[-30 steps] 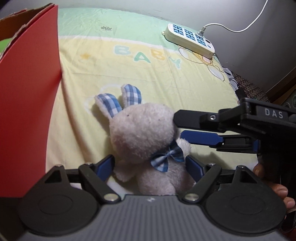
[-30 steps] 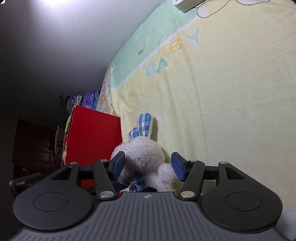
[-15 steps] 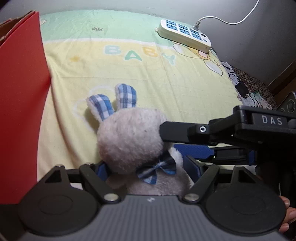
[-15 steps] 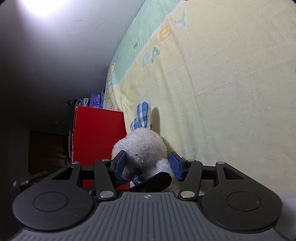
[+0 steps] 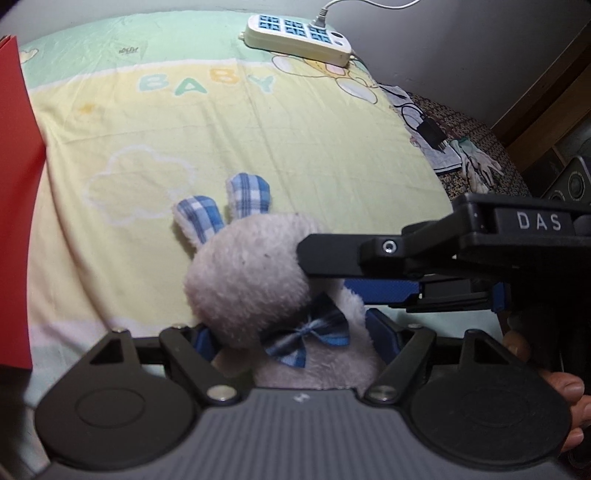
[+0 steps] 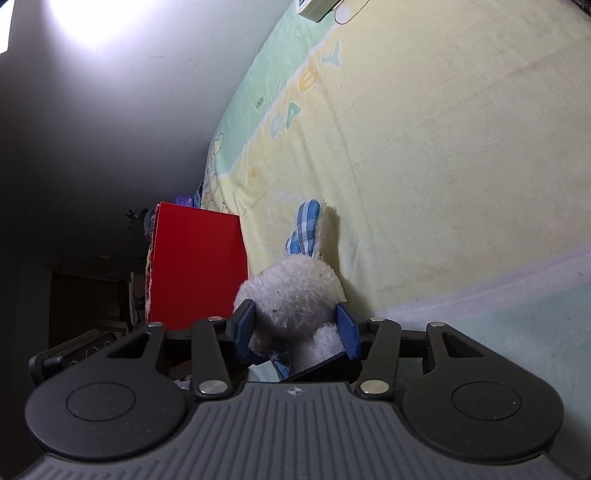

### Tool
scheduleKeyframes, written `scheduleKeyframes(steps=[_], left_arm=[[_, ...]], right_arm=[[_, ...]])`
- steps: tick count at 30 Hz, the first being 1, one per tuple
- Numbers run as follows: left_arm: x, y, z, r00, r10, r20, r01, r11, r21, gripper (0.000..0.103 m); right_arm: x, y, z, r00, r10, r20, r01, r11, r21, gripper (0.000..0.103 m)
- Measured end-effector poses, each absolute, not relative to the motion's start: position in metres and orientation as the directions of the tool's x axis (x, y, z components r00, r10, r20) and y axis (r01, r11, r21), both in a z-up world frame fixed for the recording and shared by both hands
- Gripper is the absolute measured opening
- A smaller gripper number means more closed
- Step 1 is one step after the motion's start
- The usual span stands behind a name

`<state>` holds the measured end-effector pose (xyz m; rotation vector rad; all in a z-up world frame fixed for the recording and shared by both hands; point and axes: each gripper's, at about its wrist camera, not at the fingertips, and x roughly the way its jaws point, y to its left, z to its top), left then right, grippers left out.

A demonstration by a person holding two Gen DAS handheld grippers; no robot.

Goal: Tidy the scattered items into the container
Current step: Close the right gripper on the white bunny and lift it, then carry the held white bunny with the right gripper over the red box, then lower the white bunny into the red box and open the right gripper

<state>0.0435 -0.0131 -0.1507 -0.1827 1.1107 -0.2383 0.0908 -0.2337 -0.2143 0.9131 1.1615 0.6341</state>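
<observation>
Left wrist view, far left edge: red container (image 5: 14, 206), wall upright on the bed sheet (image 5: 258, 140). Centre-bottom: plush rabbit (image 5: 251, 280) lies on the sheet, well apart from the box. Left gripper (image 5: 295, 341) has just been closing; its jaws now pinch the rabbit's body below the bow tie, blue pads sunk in the fur on both sides. Right of frame: right gripper (image 5: 332, 269) reaches in sideways, jaws squeezing the head; right wrist view shows its pads pressed on the head either side, so both grips look set, tho the body contact is partly hidden by the head.

Upper right: power strip (image 5: 297, 33), not part of this job.

Step in hand, prob. a two-handed lift & carry to the box. To do it well: keep both pinches firm, raise both hands together so the toy doesn't stretch or twist, clear the box wall before moving across, let go only once it's over the opening.
</observation>
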Motion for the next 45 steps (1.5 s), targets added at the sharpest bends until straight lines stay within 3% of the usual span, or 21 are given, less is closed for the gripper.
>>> scheduleKeyframes(steps=[17,29,37,45], left_arm=[[-0.005,0.020,-0.060,0.603,-0.302,-0.738,0.203,0.953,-0.224,0.078],[-0.031,0.113,0.003,0.756,-0.181,-0.629,0.118,0.983,-0.140,0.078],[-0.026,0.181,-0.002,0.757,-0.097,-0.646,0.048,0.994,-0.094,0.078],[-0.008,0.219,-0.031,0.703,-0.115,-0.702,0.072,0.993,-0.091,0.078]], right_arm=[[0.062,-0.185,-0.132,0.405,0.833,-0.377,-0.144,0.465,0.873,0.052],[0.081,-0.083,-0.084,0.384,0.884,-0.266,-0.334,0.401,0.853,0.053],[0.096,-0.014,-0.100,0.372,0.888,-0.270,-0.343,0.401,0.849,0.056],[0.100,0.010,-0.120,0.415,0.842,-0.345,-0.282,0.480,0.831,0.056]])
